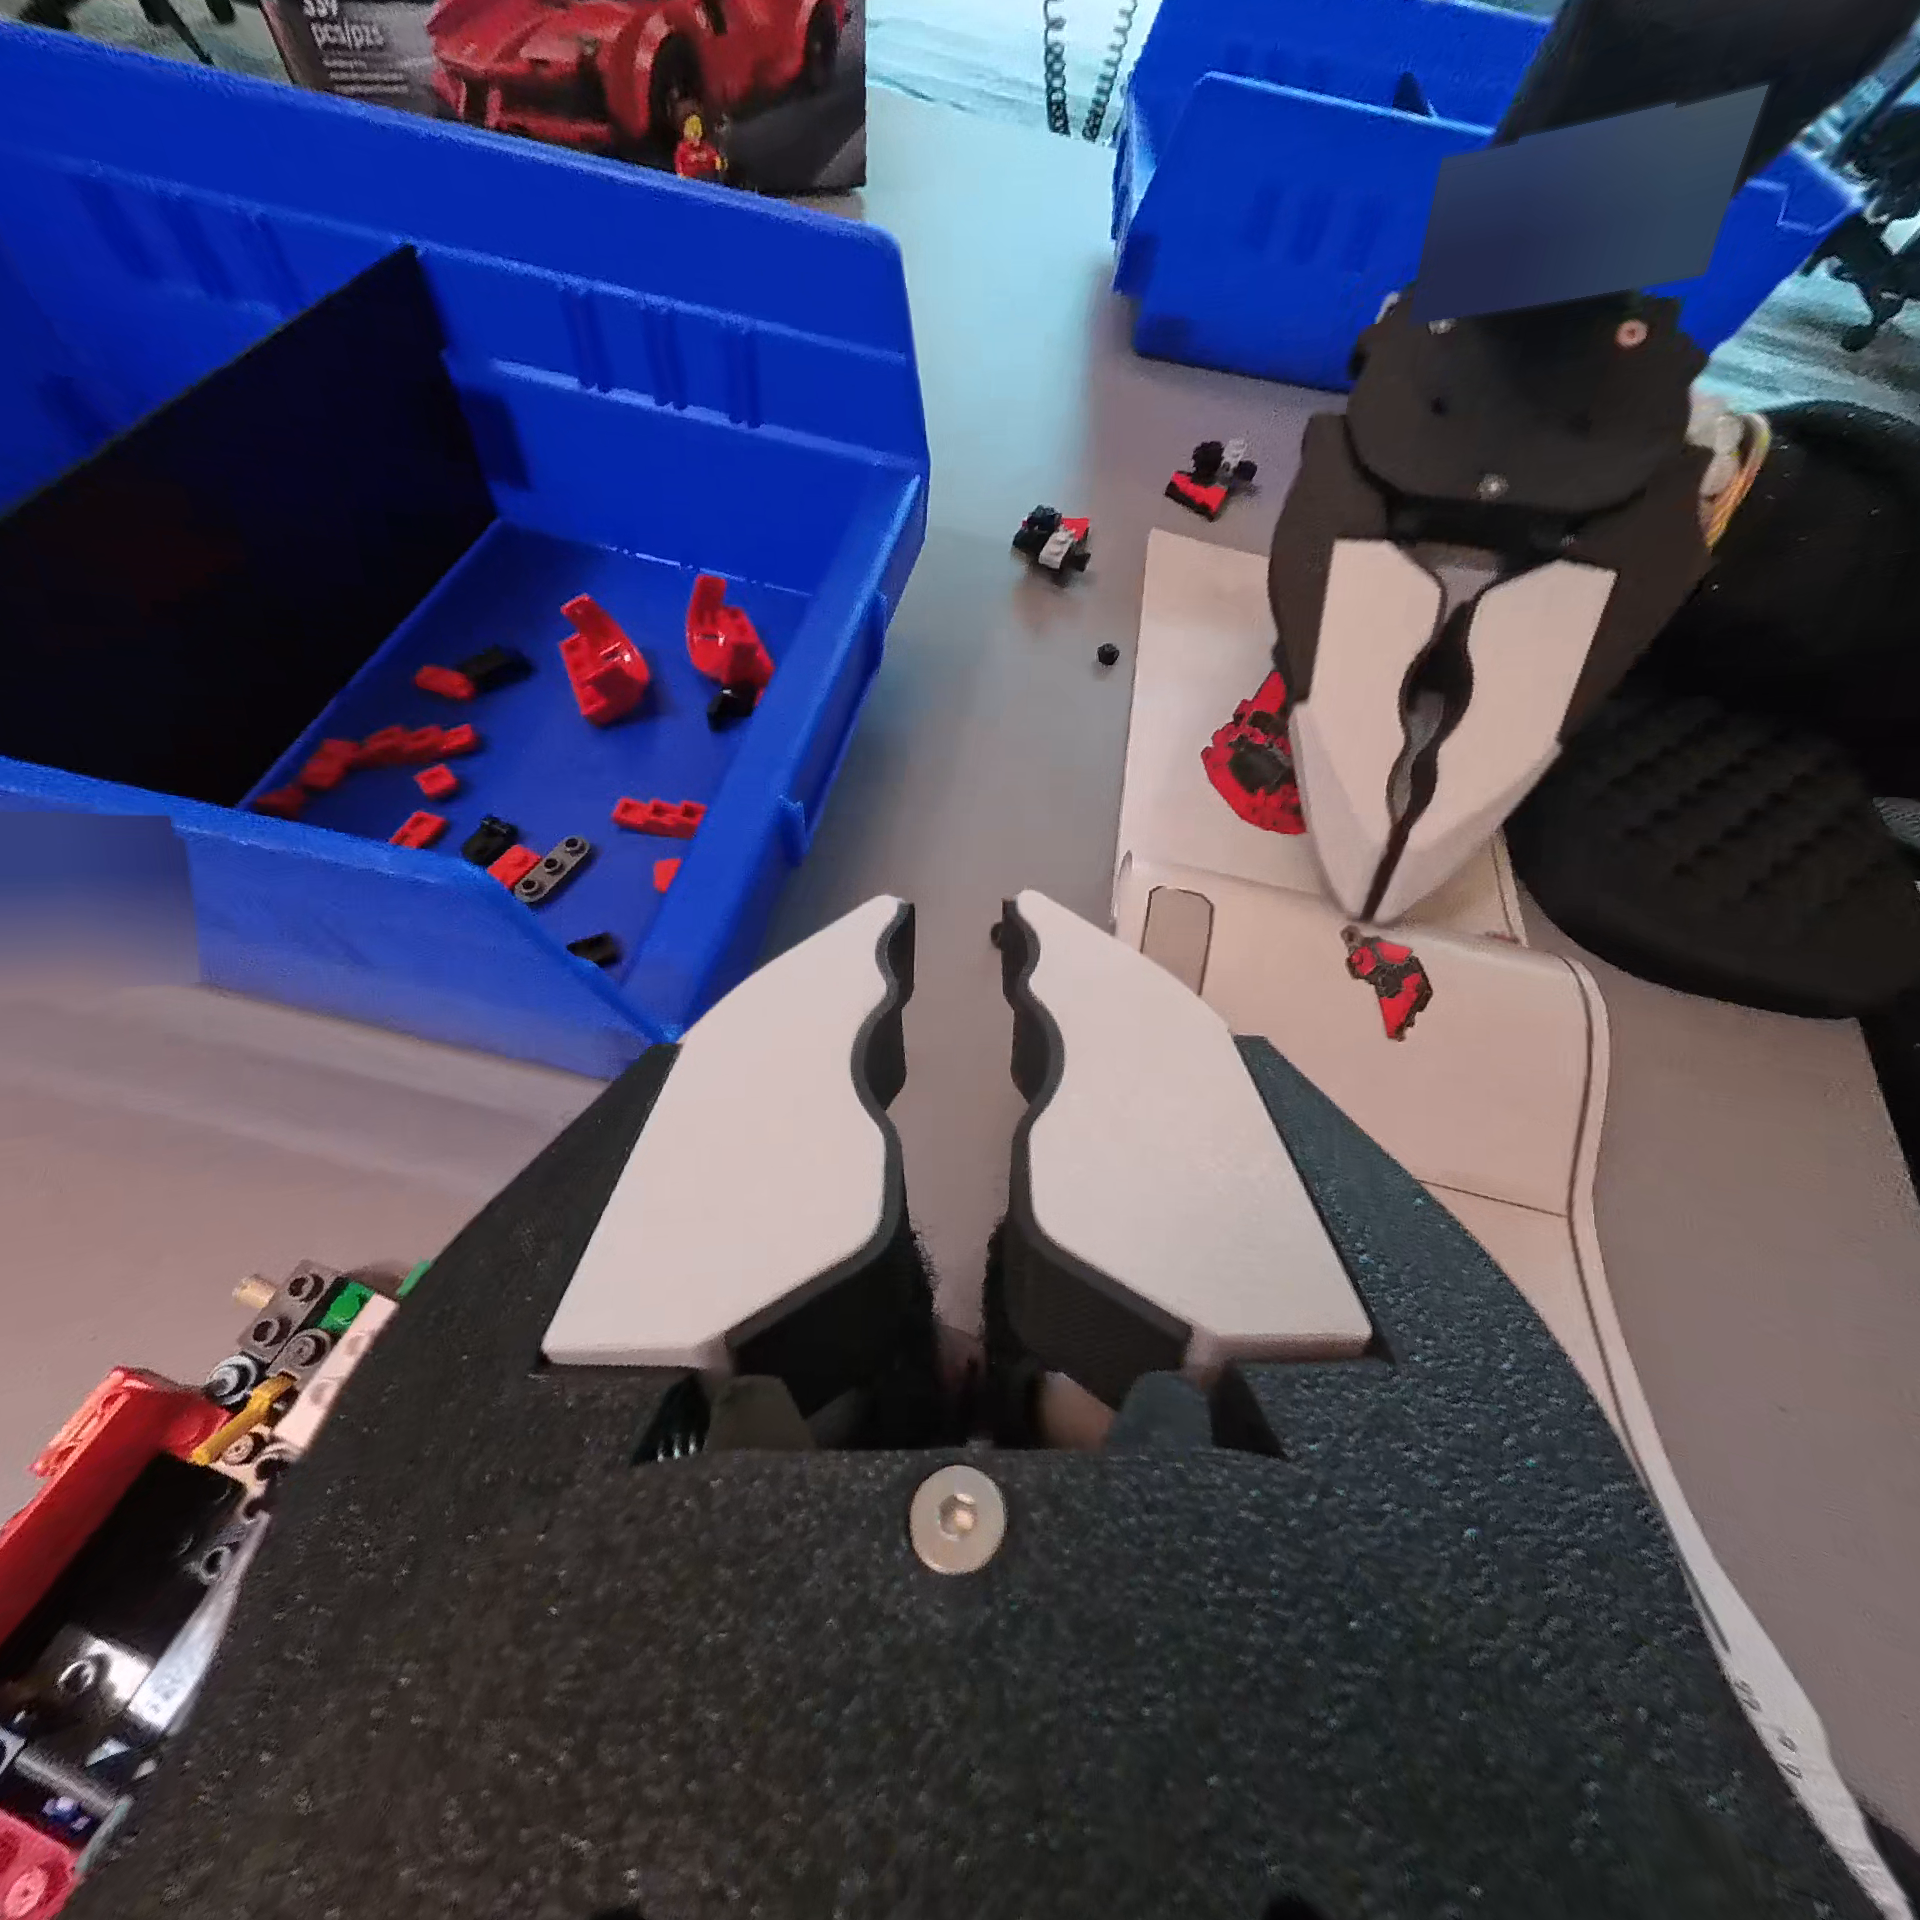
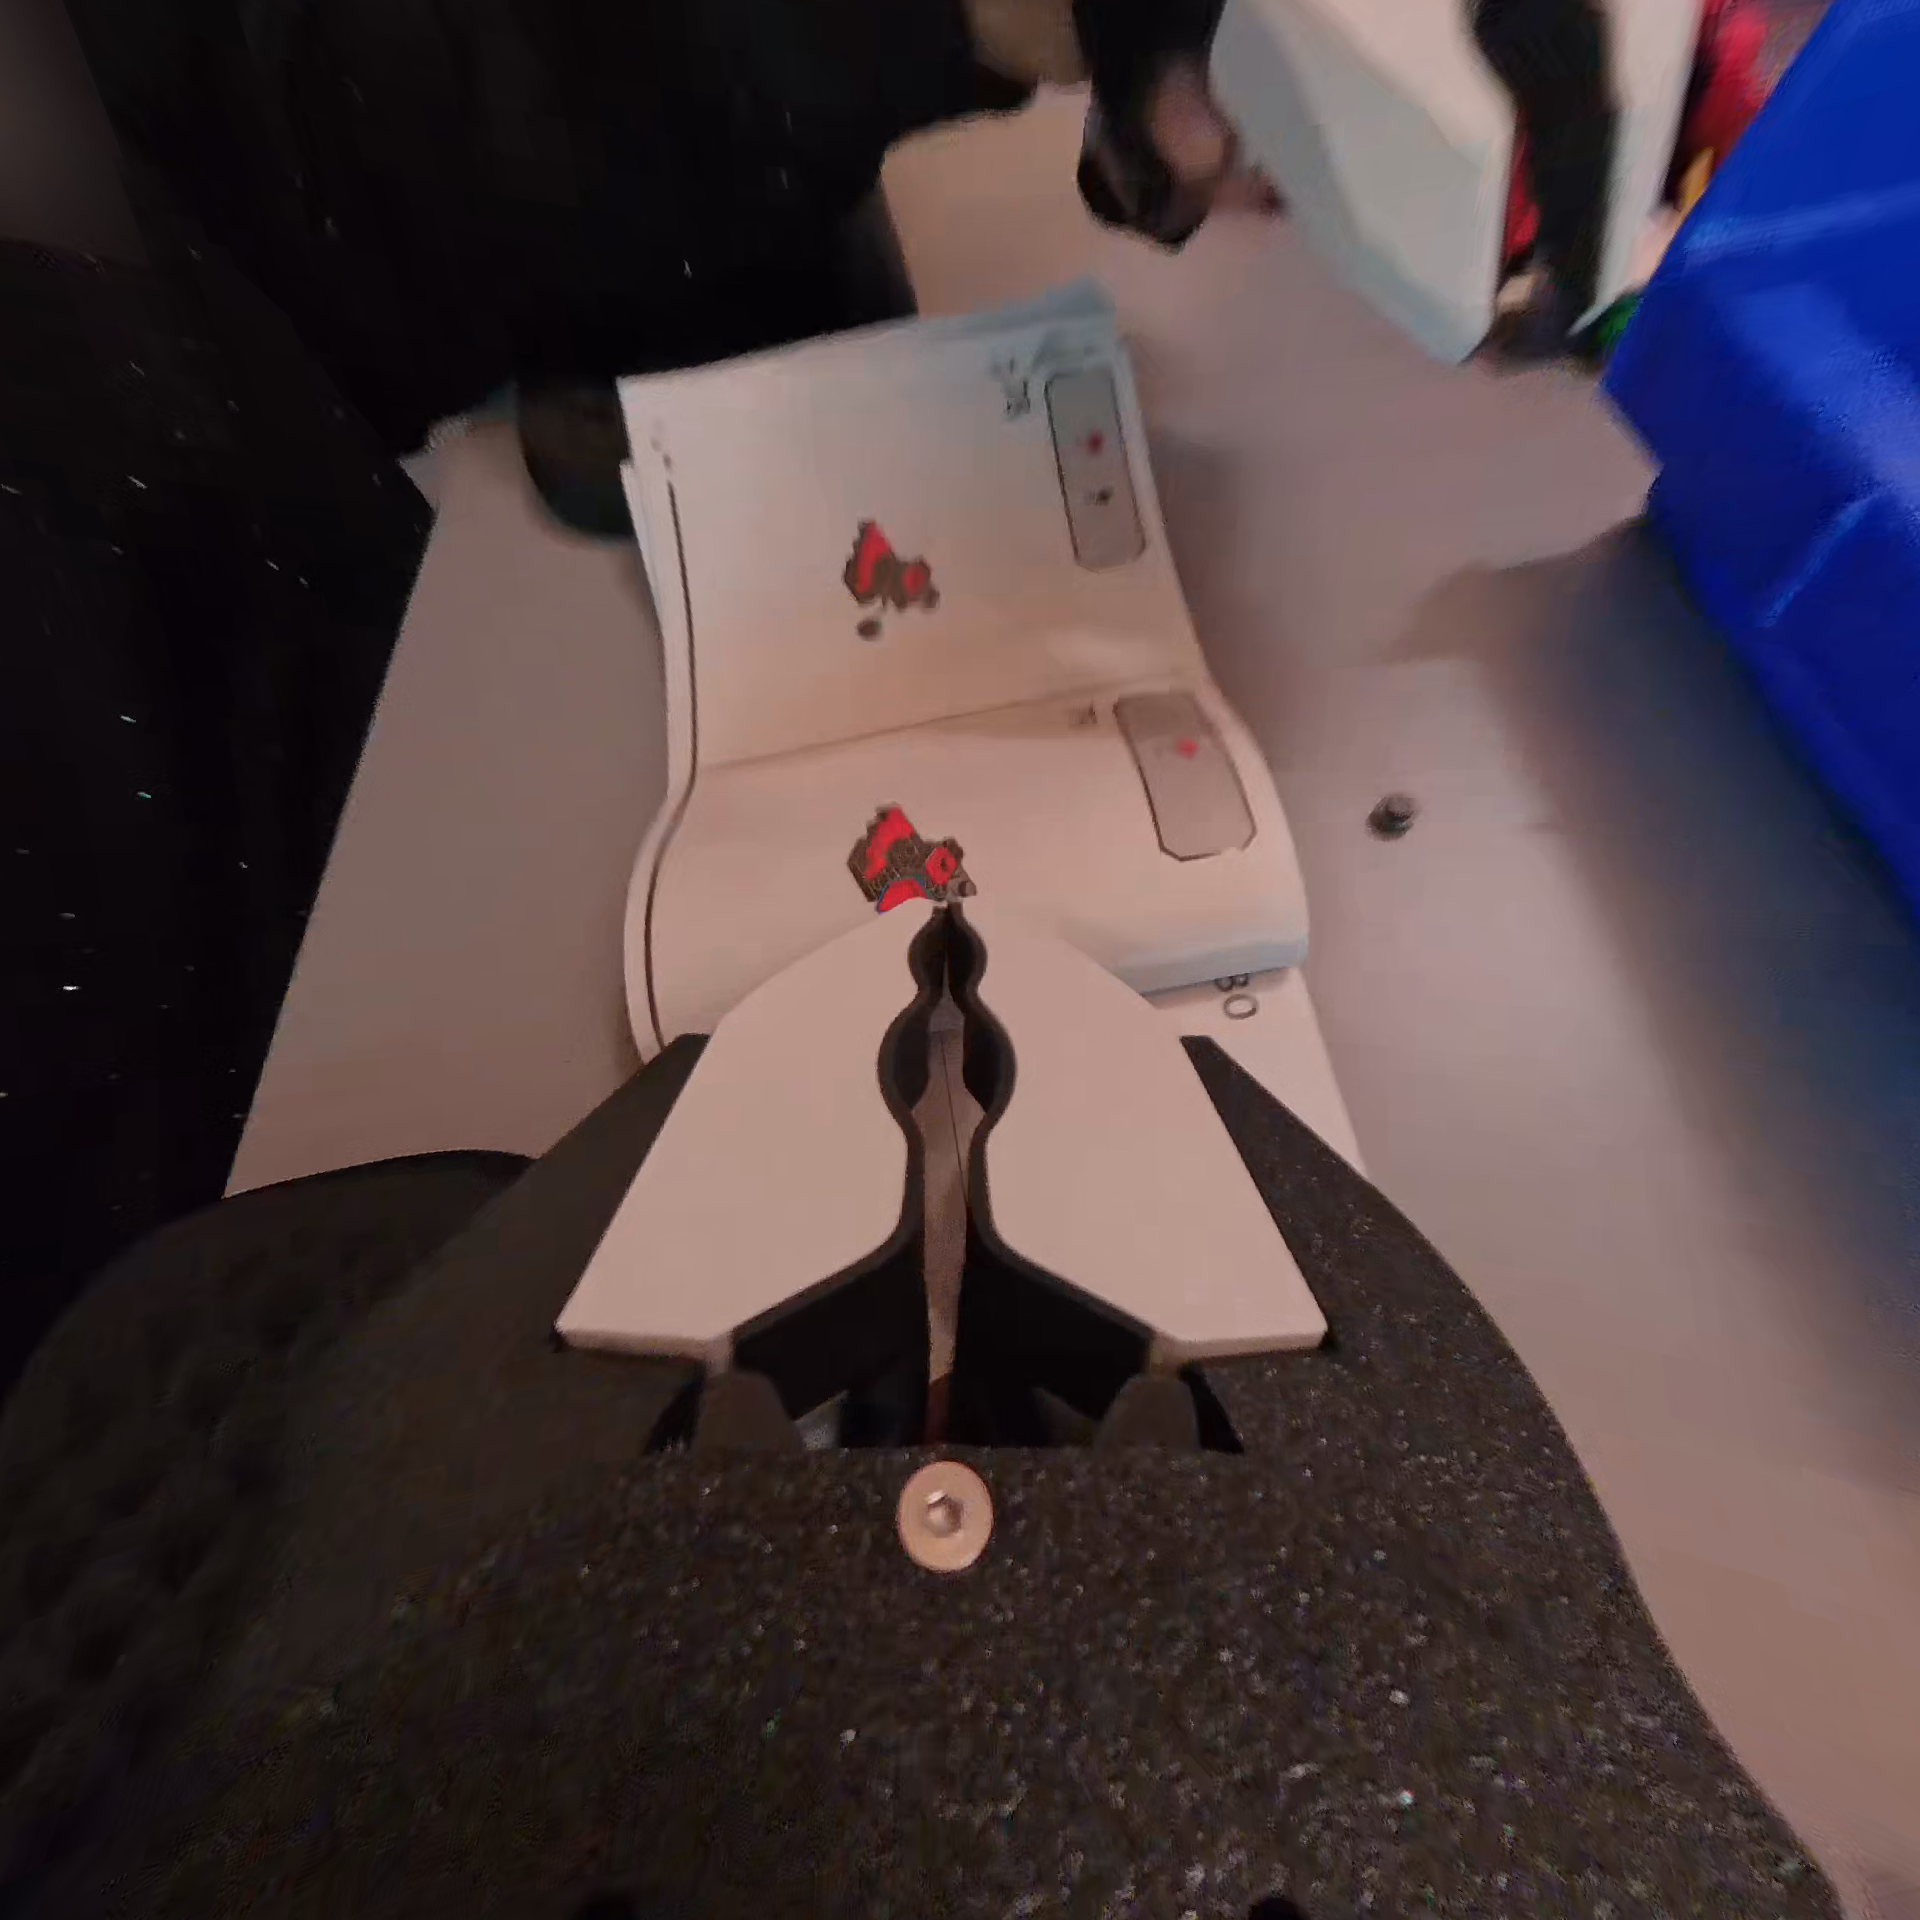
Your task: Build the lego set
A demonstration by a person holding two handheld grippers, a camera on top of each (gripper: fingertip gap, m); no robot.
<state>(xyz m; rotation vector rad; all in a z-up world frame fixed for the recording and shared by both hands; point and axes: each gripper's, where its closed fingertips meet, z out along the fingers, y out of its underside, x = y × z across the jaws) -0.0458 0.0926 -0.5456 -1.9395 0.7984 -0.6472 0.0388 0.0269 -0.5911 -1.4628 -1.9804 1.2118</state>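
Note:
My left gripper (image 1: pixel 958 920) is open and empty, held over the grey table beside a blue bin (image 1: pixel 831 644) that holds several loose red and black Lego pieces (image 1: pixel 603 665). My right gripper (image 2: pixel 943 920) is shut with nothing visible between its fingertips. Its tip points down at the open instruction booklet (image 2: pixel 831 675), just short of a printed red model picture (image 2: pixel 904 857). It also shows in the left wrist view (image 1: pixel 1382 904), above the booklet (image 1: pixel 1455 1039). A partly built red car (image 1: pixel 125 1507) sits at the lower left.
Two small black-and-red subassemblies (image 1: pixel 1055 540) (image 1: pixel 1210 478) and a tiny black piece (image 1: pixel 1108 655) lie on the table between the bins. A second blue bin (image 1: pixel 1299 229) and the set's box (image 1: pixel 582 73) stand at the back. A dark chair (image 1: pixel 1714 810) is to the right. There is about 12 centimeters between the tips of the two grippers. About 15 centimeters separates my left fingertips from the partly built red car (image 1: pixel 125 1507).

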